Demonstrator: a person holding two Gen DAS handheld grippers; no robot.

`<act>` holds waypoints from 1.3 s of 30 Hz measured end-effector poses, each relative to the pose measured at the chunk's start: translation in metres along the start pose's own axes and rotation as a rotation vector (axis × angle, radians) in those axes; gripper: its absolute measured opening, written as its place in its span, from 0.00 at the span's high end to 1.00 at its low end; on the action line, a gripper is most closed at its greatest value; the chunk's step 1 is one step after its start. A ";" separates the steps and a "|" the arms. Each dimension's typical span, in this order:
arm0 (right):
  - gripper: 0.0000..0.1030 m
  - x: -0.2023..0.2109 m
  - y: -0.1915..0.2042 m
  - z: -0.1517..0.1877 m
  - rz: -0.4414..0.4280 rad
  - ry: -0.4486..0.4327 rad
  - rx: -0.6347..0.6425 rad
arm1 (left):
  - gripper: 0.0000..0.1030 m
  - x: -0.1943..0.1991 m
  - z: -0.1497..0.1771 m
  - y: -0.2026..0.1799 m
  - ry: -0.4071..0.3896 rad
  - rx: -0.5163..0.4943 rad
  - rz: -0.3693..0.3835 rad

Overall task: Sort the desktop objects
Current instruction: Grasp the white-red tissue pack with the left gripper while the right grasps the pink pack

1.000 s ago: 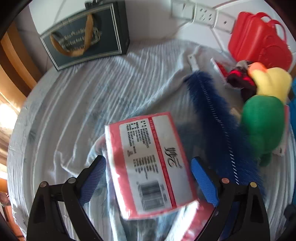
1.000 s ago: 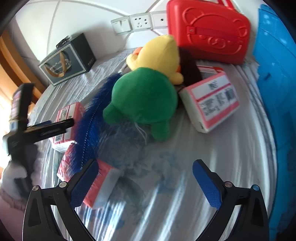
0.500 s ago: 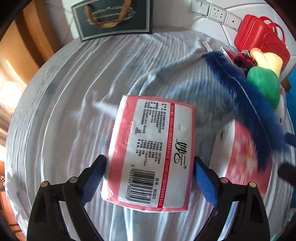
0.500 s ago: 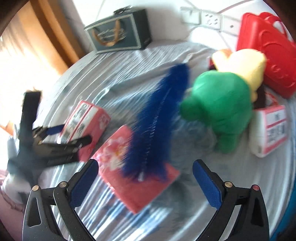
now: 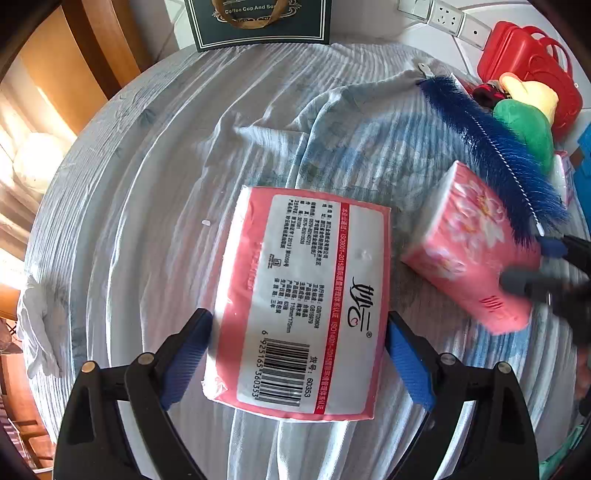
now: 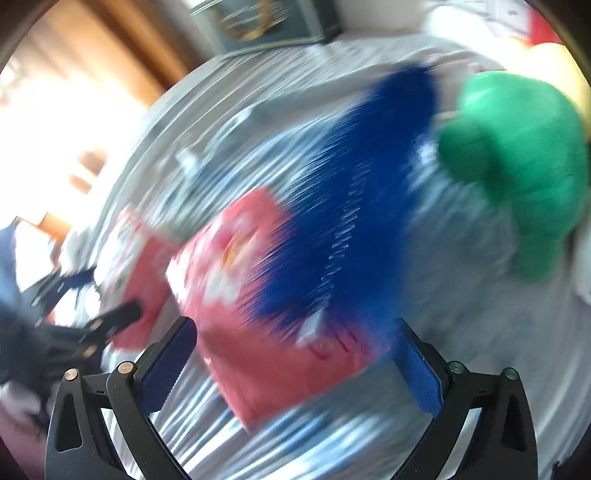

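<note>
The left gripper (image 5: pixel 297 354) has its jaws spread around a tissue pack (image 5: pixel 303 302), one blue pad at each long edge, touching or nearly so; whether they press it I cannot tell. The pack lies label-up on the table's white ribbed cloth (image 5: pixel 147 184). Half a second ago it sat the same way between the jaws but farther up the view; it now fills more of the frame. Its label reads "ISO9001-2015" along a red stripe, with the barcode digits "6 925165 360353" and "60353" beside them.

At 3 o'clock from it lies a second tissue pack (image 5: pixel 469 247), pink with white flowers, and a blue bottle brush (image 5: pixel 491 155) crosses its far corner. The right gripper (image 6: pixel 295 365), jaws released and wide, has closed in on that flowered pack since the earlier frame, straddling its near end; the view is heavily blurred.

At 1 o'clock sit a green and yellow plush toy (image 5: pixel 524 118) and a red case (image 5: pixel 532 62). At 12 o'clock stands a dark green box (image 5: pixel 258 22) printed "Coffee Cup And Sa…".
</note>
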State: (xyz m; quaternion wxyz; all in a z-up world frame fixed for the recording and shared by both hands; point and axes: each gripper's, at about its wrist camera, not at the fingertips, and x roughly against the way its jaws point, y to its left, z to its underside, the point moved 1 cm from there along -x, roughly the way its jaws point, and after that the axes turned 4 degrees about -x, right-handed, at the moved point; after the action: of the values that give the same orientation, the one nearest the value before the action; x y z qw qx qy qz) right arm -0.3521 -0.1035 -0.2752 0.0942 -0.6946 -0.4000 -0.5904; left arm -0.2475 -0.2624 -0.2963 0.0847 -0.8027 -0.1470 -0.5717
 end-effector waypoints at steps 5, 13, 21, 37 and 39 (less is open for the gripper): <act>0.00 -0.007 0.023 0.011 0.049 0.014 0.061 | 0.10 -0.008 -0.009 0.002 -0.005 -0.002 0.007; 0.00 -0.037 0.033 -0.006 0.134 0.053 0.036 | 0.10 -0.030 -0.020 0.002 0.022 -0.013 0.014; 0.00 -0.044 0.044 -0.014 0.250 0.021 0.013 | 0.08 -0.043 -0.017 0.014 0.029 0.018 0.024; 0.10 -0.017 0.060 -0.025 0.261 -0.014 -0.034 | 0.13 -0.022 -0.002 0.017 -0.038 -0.019 0.019; 0.11 -0.013 0.067 -0.020 0.260 -0.011 -0.031 | 0.13 -0.007 0.006 0.021 -0.061 -0.016 0.015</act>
State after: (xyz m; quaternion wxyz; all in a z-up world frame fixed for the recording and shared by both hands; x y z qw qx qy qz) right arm -0.3222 -0.1658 -0.2585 0.1570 -0.7454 -0.2979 -0.5753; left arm -0.2374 -0.2812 -0.3047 0.0779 -0.8215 -0.1391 -0.5474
